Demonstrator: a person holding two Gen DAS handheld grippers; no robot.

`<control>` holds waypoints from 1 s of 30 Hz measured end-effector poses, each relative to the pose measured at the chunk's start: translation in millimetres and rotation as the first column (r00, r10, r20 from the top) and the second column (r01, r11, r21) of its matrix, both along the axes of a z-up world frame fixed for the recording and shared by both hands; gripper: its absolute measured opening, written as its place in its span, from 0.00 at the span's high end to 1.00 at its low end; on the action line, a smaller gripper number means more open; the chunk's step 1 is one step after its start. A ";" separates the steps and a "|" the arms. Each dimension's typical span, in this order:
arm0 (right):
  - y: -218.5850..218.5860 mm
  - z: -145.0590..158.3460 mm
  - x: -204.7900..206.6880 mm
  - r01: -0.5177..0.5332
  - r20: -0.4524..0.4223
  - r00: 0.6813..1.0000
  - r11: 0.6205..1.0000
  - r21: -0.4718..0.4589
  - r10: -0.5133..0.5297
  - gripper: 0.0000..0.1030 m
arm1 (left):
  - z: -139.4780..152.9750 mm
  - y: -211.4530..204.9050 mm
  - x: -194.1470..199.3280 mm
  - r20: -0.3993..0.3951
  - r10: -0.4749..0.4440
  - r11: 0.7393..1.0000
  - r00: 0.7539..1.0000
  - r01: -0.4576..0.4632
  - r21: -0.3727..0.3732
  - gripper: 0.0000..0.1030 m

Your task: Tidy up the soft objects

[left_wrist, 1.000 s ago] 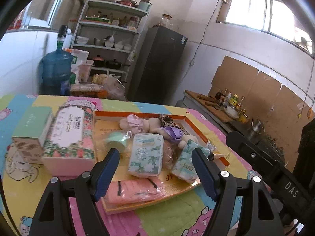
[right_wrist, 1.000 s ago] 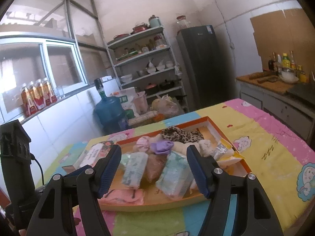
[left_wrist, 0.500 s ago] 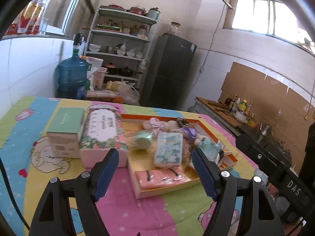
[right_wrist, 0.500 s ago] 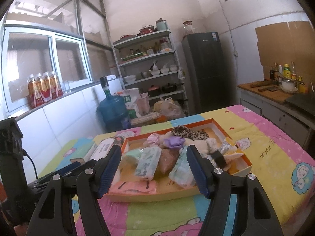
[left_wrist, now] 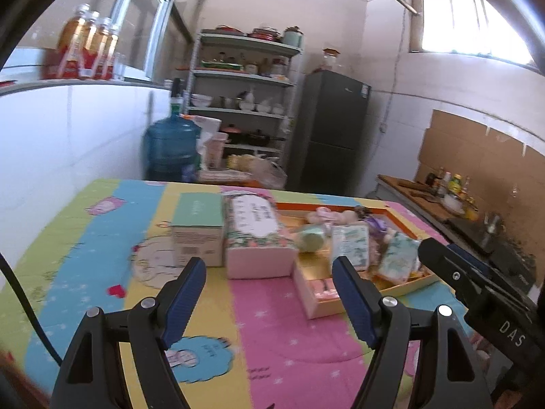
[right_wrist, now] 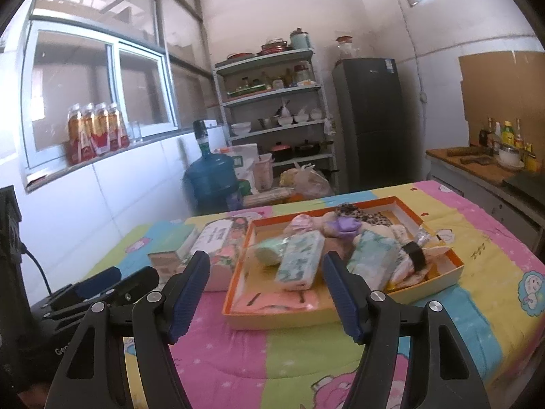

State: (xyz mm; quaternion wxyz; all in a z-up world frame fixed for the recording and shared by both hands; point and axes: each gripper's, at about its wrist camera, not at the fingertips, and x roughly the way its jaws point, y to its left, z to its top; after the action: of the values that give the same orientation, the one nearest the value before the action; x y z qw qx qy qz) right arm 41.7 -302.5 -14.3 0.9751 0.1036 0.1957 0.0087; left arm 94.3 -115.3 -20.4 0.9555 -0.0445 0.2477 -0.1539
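I have both claws over the near edge of the table, which wears a colourful cartoon cloth. My left gripper stands spread wide with nothing between its blue pads, and my right gripper is spread the same way, also empty.

The soft things sit in one orange-rimmed tray toward the middle and right side of the table. In it I count two floral tissue packs leaning side by side, one pale green roll in clear wrap to their left, one flat pink pouch along the tray's near edge, and a heap of plush pieces at the far edge; how many are in the heap I cannot tell.

Just left of the tray, touching it, stands one floral tissue box, and one green-topped carton stands right beside that, toward the table's left edge.
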 end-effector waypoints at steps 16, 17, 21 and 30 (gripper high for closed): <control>49.3 10.5 -53.5 0.156 0.086 0.986 0.975 -0.157 -0.144 0.31 | 10.9 37.0 -66.7 0.066 0.164 0.984 0.984 -0.168 0.057 0.26; 49.5 10.4 -57.8 0.151 0.081 0.987 0.977 -0.151 -0.140 0.31 | 11.7 37.2 -71.5 0.071 0.162 0.984 0.984 -0.166 0.057 0.26; 49.6 11.5 -70.0 0.142 0.063 0.989 0.981 -0.131 -0.134 0.31 | 14.2 36.0 -88.3 0.090 0.164 0.983 0.982 -0.171 0.074 0.26; 57.6 11.6 -91.9 0.133 0.057 0.990 0.977 -0.167 -0.125 0.31 | 22.8 30.7 -111.0 0.124 0.187 0.976 0.975 -0.198 0.090 0.26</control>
State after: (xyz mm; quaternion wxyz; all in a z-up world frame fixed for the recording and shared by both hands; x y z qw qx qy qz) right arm -50.2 -244.8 -2.7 0.9832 0.0322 0.1659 -0.0690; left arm -16.8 -84.6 2.5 0.9796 -0.0104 0.1943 -0.0499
